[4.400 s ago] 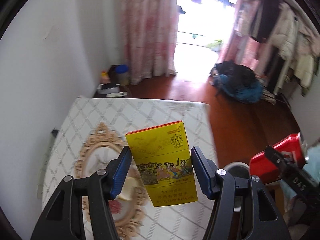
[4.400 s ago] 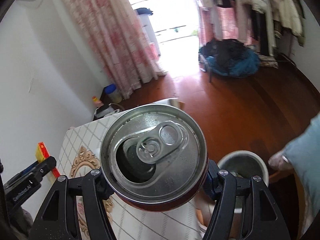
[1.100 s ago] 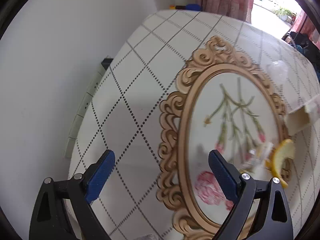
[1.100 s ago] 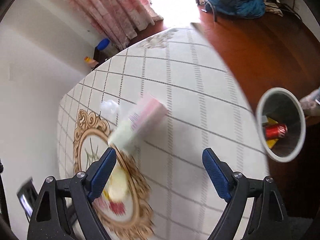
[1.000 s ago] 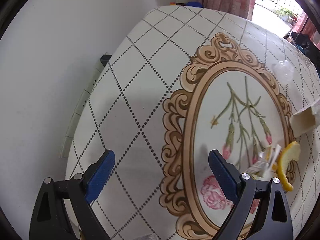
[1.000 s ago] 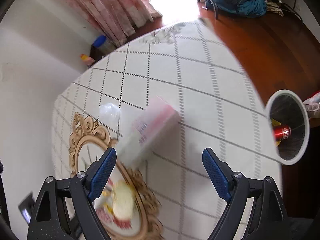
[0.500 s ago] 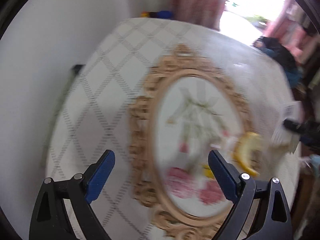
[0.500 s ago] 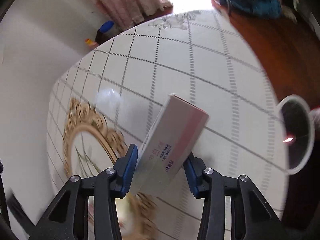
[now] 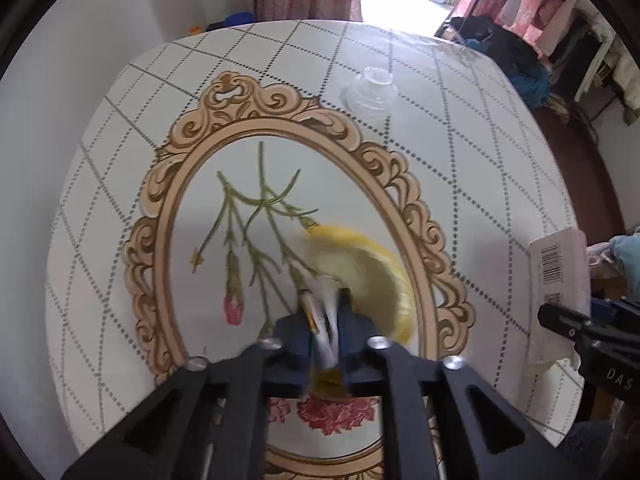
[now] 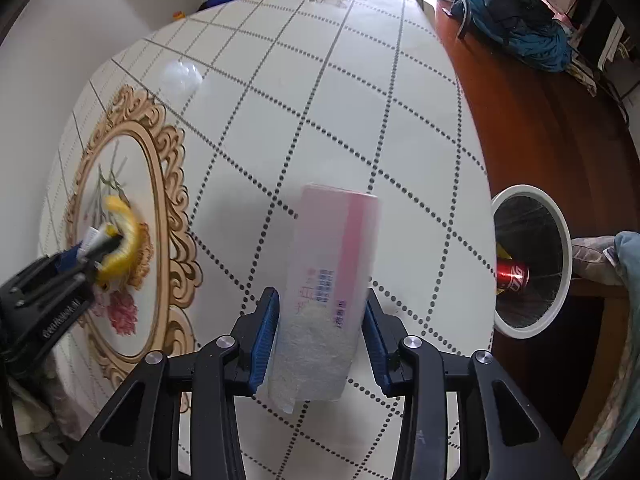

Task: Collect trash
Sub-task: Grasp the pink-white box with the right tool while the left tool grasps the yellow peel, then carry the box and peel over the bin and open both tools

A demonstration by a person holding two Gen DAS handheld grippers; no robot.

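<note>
My left gripper (image 9: 325,322) is shut on a small white wrapper (image 9: 323,326), with a yellow peel (image 9: 370,268) pressed against it; both are just above the table's oval picture. From the right wrist view the left gripper (image 10: 98,246) shows at the left with the peel (image 10: 120,236). My right gripper (image 10: 322,316) is shut on a pink and white box (image 10: 332,272), held above the table; the box (image 9: 558,268) also shows at the right of the left wrist view. A white-rimmed trash bin (image 10: 560,232) stands on the floor right of the table, with a red can (image 10: 514,274) inside.
The table (image 9: 460,128) has a white diamond-pattern cover with a gold oval frame. A clear crumpled plastic cup (image 9: 370,90) lies at its far side, also visible in the right wrist view (image 10: 180,76). Clothes and a blue bag (image 10: 520,38) lie on the wooden floor.
My left gripper closed on the white wrapper by the yellow peel. My right gripper, shut on the pink box since half a second ago, has lifted it and turned slightly toward the bin.
</note>
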